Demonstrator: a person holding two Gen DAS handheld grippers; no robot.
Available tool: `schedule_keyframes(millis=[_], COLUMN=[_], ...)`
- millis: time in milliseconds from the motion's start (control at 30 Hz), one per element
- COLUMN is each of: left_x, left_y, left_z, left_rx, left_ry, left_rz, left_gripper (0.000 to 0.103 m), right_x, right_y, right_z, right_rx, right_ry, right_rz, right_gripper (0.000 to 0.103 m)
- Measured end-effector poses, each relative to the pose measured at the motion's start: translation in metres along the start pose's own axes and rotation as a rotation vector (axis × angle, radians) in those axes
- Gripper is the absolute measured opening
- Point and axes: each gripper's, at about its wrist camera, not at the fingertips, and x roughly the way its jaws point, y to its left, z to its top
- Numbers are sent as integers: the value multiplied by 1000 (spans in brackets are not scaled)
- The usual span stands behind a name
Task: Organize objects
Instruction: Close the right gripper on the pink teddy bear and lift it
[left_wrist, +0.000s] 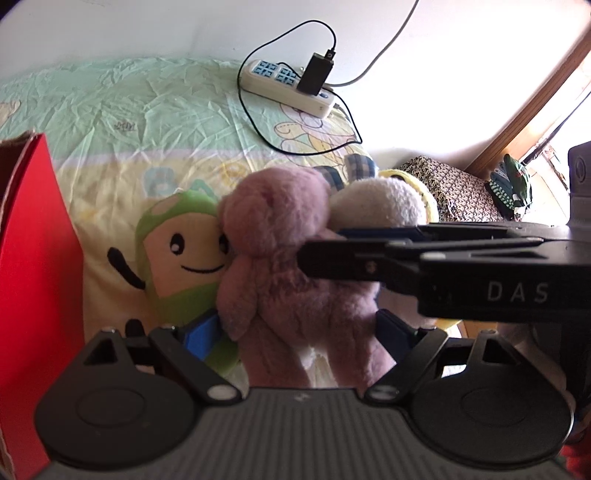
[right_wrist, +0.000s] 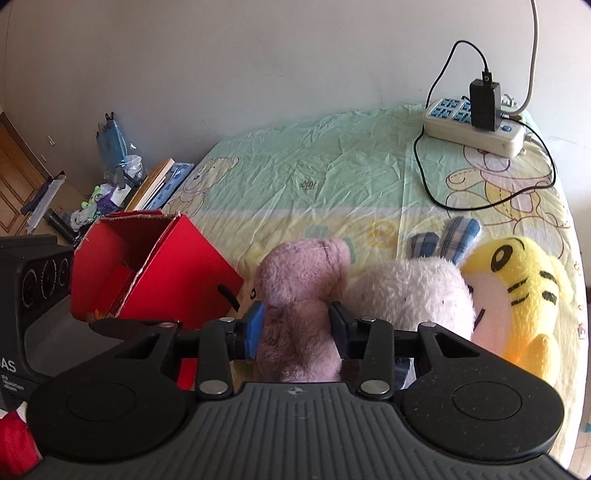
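Observation:
A pink plush bear (right_wrist: 303, 291) stands upright on the bed, and my right gripper (right_wrist: 297, 328) is shut on its body, both blue pads sunk into the fur. In the left wrist view the right gripper (left_wrist: 321, 243) reaches in from the right and clamps the bear (left_wrist: 288, 266). My left gripper (left_wrist: 295, 332) straddles the bear's lower body. Its pads (left_wrist: 201, 332) meet the fur on both sides, but I cannot tell whether they press. A green plush (left_wrist: 177, 258) leans against the bear's left side. A white bunny (right_wrist: 413, 295) and a yellow tiger (right_wrist: 524, 291) lie to its right.
An open red cardboard box (right_wrist: 155, 266) stands just left of the toys, on the patterned bed sheet (right_wrist: 314, 173). A white power strip (right_wrist: 472, 129) with a black charger and cables lies at the far right corner by the wall. Books and clutter (right_wrist: 155, 184) sit beyond the bed's left edge.

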Motion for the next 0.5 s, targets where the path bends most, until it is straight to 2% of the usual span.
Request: schedule_keyframes(millis=[133,233,267,333,500], left_x=[6,11,12,12,5], left_y=[-9,-17,-19,-19,-21], left_z=[-4,-7,-7,-8,-10], left_rx=[39,80,86,86,84], left_ry=[-9,-13,-15,-18,-35], left_rz=[36,77,86,95,98], left_gripper=[88,88,88,88,82], right_x=[5,8,10,11,-1], right_y=[4,8,9,9,3], right_z=[-9,-10,-11,-12,-16], right_rx=[-44,-58,-67,-81,-20], right_ry=[19,21,19,15,-24], right_rz=[-28,-32,-44,-66,-37], right_gripper=[45,56,55,46,34])
